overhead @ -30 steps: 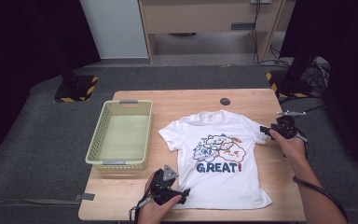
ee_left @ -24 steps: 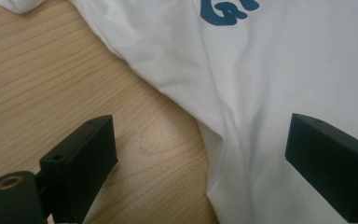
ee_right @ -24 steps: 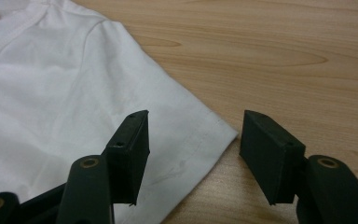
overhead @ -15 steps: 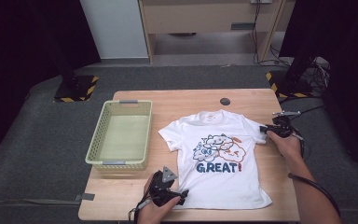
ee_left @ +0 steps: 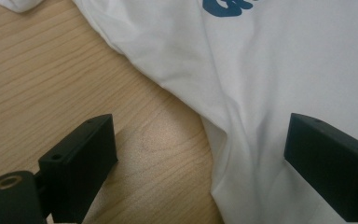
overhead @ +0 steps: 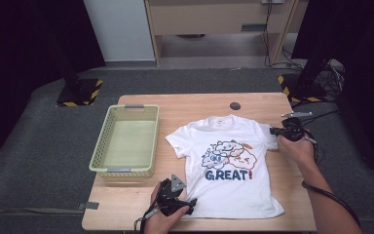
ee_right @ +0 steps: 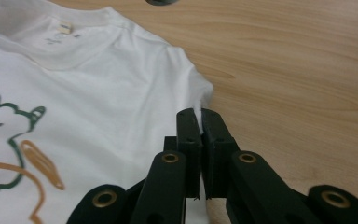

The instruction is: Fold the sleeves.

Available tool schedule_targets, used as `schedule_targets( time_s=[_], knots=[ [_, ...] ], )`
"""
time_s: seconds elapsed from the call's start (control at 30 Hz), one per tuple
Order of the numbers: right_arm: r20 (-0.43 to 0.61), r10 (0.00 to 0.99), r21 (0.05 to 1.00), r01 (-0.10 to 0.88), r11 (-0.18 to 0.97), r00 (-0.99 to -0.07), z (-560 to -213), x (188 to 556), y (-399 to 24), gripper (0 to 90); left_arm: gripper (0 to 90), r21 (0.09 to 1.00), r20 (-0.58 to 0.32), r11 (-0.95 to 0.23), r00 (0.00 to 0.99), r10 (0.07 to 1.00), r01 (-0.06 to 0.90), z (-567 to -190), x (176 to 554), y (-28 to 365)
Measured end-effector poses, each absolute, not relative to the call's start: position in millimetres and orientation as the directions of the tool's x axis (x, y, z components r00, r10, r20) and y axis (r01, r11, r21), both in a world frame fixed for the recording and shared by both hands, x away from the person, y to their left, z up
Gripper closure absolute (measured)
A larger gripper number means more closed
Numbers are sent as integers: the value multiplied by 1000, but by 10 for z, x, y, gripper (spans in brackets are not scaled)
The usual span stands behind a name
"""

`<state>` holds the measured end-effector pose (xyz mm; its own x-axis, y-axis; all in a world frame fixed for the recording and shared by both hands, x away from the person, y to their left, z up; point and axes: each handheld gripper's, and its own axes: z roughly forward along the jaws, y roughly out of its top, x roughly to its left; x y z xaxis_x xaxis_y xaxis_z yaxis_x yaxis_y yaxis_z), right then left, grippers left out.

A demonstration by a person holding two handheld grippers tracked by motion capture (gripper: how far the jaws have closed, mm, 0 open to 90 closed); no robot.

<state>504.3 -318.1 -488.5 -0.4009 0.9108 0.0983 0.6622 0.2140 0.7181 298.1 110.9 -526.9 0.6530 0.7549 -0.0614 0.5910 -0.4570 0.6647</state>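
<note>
A pale wooden table [overhead: 141, 214] is standing on grey carpet [overhead: 34, 161]. Beyond it, a wooden cabinet [overhead: 214, 19] and white panel [overhead: 119, 29] are catching light, while black curtains [overhead: 24, 44] are darkening both sides.

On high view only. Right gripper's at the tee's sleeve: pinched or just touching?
Observer: Pinched. In the right gripper view the right gripper has just closed its jaws on the edge of the white T-shirt sleeve, with cloth between them.
Operator: Left gripper shut too?
Observer: No. In the left gripper view the left gripper stands wide open, one jaw over bare table, the other over the shirt's bottom corner.
Operator: Is it gripping any cloth?
Observer: None; the hem edge lies loose between the jaws, with neither pressing it.
</note>
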Motion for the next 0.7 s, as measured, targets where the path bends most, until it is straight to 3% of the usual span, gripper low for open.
schedule_targets(
  time_s=[0.3, 0.7],
  knots=[
    [22, 898, 683, 662, 308, -440, -4651, 4987, -2747, 876, 84, 660, -31, -473, 650, 759, 584, -5275, 2968, 1121],
    [-30, 902, 637, 687, 350, -431, -4743, 5162, -2197, 872, 74, 661, -19, -483, 657, 754, 573, -5284, 2961, 1109]
  ],
)
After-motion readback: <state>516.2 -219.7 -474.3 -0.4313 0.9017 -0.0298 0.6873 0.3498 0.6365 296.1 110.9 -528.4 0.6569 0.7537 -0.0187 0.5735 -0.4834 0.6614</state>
